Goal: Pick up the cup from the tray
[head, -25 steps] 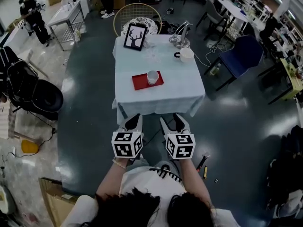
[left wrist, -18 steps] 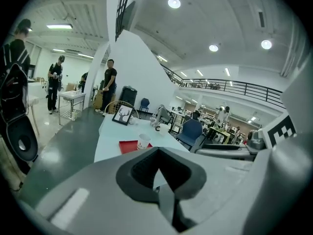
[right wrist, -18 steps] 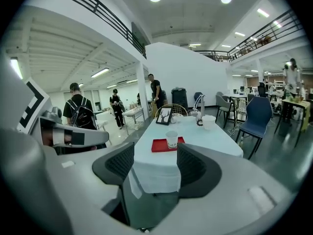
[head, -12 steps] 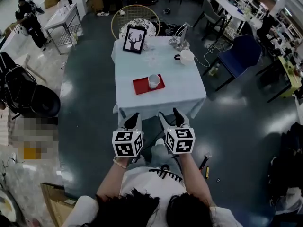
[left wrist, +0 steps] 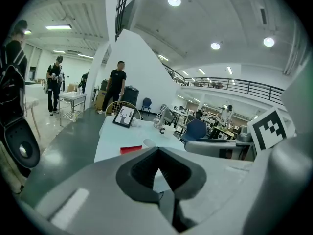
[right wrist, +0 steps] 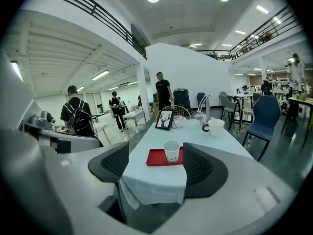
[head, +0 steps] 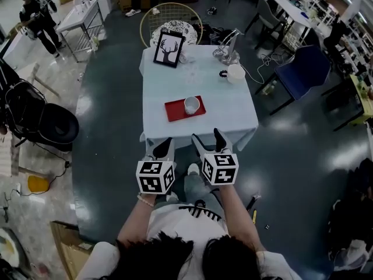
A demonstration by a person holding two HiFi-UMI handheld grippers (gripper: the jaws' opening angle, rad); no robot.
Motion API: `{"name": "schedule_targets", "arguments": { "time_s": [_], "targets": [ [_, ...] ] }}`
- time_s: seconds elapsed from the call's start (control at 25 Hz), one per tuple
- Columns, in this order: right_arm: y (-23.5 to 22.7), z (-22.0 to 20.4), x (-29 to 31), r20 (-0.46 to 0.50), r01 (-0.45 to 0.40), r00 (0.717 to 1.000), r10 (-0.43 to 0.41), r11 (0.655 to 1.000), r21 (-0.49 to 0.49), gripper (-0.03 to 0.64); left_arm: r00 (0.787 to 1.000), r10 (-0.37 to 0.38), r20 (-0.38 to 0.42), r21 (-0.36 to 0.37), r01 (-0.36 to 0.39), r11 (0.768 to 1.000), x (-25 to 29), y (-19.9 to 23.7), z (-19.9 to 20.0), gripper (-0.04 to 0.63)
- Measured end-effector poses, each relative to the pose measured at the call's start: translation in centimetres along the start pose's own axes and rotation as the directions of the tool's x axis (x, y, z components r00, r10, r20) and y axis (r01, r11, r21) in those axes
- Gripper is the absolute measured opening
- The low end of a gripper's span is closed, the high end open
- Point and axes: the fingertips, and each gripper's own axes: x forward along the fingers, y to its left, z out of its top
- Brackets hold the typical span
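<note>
A white paper cup (head: pixel 191 105) stands upright on a red tray (head: pixel 176 110) near the front of a table (head: pixel 201 86) with a pale blue cloth. Both grippers hang in the air short of the table's near edge, well apart from the cup. My left gripper (head: pixel 162 149) is shut with nothing in it; in its own view the tray (left wrist: pixel 130 149) shows just over the closed pads (left wrist: pixel 142 173). My right gripper (head: pixel 208 139) is open, and in its view the cup (right wrist: pixel 171 151) and tray (right wrist: pixel 157 157) sit between the two pads (right wrist: pixel 201 169).
Further back on the table are a framed deer picture (head: pixel 169 49), a white mug (head: pixel 235 73) and a metal lamp (head: pixel 226 45). A round wire chair (head: pixel 171 21) stands behind it, a blue chair (head: pixel 303 69) to the right, a black seat (head: pixel 41 118) on the left.
Both grippers have crept a little forward toward the table's near edge, the right one slightly ahead. The cup and tray have not moved.
</note>
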Motion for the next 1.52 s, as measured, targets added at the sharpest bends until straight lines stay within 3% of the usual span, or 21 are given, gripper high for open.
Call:
{"name": "schedule_targets", "arguments": {
  "time_s": [0.56,0.8,1.24,1.52],
  "targets": [
    [-3.2,1.4,11.2,-0.121,-0.125,0.986,0.117,0.990,-0.058,0.380,0.991,0.118,-0.057,-0.098,-0.123,0.988,6.7,4.2,1.6,0.002],
    [-3.3,-0.5,15.3,-0.222,-0.193,0.958,0.181,0.981,-0.035,0.428,0.985,0.138,-0.104,-0.136,-0.152,0.979,9.5,5.4,1.7,0.002],
    [-5.2,-2.8,21.3,-0.323,-0.208,0.930,0.178,0.976,-0.060,0.430,0.975,0.171,-0.139,-0.138,-0.190,0.972,13.9,6.5,2.1,0.002],
    [-5.2,-5.1,23.4,-0.403,-0.233,0.895,0.193,0.971,-0.053,0.428,0.971,0.190,-0.144,-0.146,-0.210,0.967,15.1,6.3,2.0,0.002]
  ]
}}
